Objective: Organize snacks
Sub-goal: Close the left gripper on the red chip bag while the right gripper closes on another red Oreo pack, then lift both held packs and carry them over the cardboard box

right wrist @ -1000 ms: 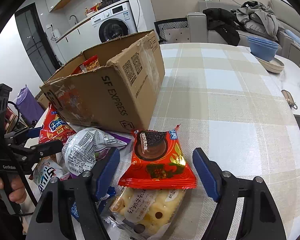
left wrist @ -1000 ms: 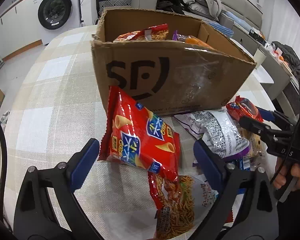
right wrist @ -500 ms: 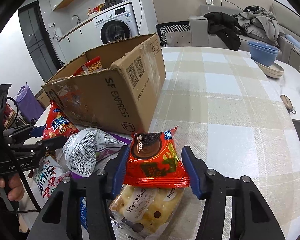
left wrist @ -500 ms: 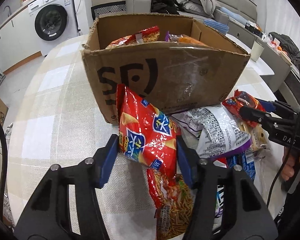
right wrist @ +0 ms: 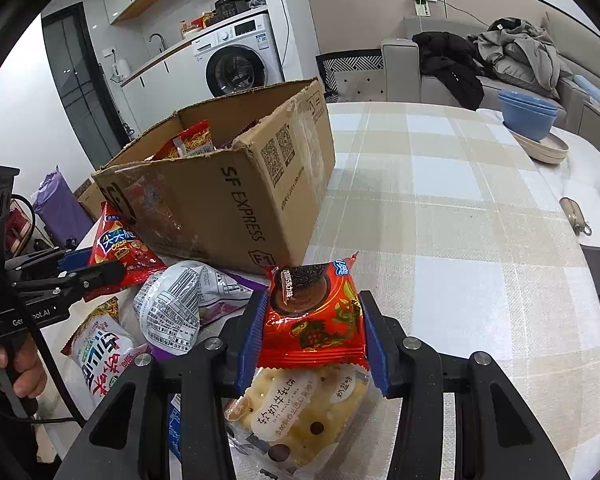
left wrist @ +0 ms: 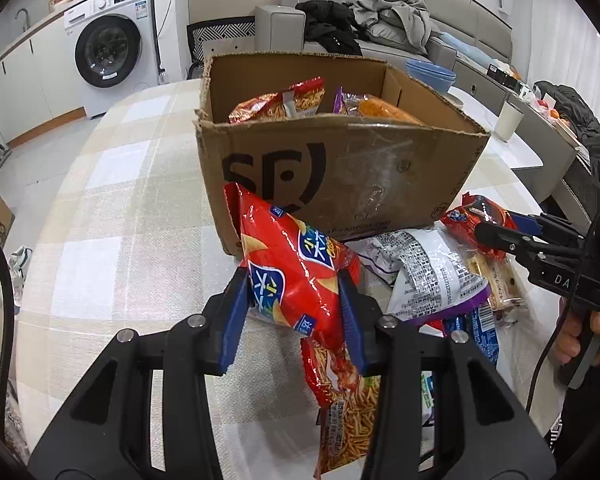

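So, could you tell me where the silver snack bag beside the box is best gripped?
Grip the silver bag across its puffed rounded end, coming from above. That end bulges up free, while its flat purple tail lies tucked against the box under other packets.

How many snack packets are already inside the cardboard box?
2 visible: a red noodle-snack packet standing at the left side of the cardboard box, and a purple-edged orange packet to its right. The front wall hides the bottom, so more may lie below.

left tool (left wrist: pixel 296 312): clamped on red chip bag (left wrist: pixel 296 276) | cardboard box (left wrist: pixel 340 184): just behind
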`<act>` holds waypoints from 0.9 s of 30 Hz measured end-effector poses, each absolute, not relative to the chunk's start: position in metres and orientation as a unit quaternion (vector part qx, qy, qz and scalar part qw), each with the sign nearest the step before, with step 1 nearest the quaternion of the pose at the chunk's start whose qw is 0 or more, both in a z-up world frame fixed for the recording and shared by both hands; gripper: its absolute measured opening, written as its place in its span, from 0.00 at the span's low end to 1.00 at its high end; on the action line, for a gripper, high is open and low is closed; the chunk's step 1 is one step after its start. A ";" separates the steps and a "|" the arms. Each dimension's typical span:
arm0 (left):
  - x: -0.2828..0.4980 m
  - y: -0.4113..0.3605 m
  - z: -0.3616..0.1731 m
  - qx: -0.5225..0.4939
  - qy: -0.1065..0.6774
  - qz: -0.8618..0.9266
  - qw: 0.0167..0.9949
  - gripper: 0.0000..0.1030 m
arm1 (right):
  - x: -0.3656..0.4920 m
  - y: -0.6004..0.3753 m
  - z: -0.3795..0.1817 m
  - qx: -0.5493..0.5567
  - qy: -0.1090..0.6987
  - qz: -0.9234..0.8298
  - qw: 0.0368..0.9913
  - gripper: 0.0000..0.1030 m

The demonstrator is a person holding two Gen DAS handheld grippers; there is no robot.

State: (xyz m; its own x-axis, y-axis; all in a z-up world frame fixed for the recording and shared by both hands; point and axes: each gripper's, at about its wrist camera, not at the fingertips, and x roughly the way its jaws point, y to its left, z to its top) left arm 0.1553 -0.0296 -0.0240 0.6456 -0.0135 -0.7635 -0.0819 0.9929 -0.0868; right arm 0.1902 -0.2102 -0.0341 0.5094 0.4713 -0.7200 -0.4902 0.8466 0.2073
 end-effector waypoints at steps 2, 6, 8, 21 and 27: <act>0.149 -0.027 -0.020 -0.058 0.414 0.019 0.908 0.38 | 0.189 -0.211 -0.032 -0.012 0.408 0.277 0.870 0.44; 0.137 -0.021 -0.013 -0.061 0.404 0.017 0.912 0.38 | 0.188 -0.214 -0.026 -0.006 0.400 0.279 0.873 0.44; 0.132 -0.019 -0.009 -0.061 0.399 0.015 0.915 0.38 | 0.185 -0.215 -0.022 -0.005 0.393 0.285 0.874 0.44; 0.094 -0.002 0.025 -0.077 0.363 0.015 0.928 0.38 | 0.171 -0.218 0.005 0.012 0.353 0.299 0.887 0.44; 0.078 0.002 0.046 -0.084 0.341 0.016 0.936 0.38 | 0.167 -0.222 0.018 0.019 0.336 0.298 0.893 0.44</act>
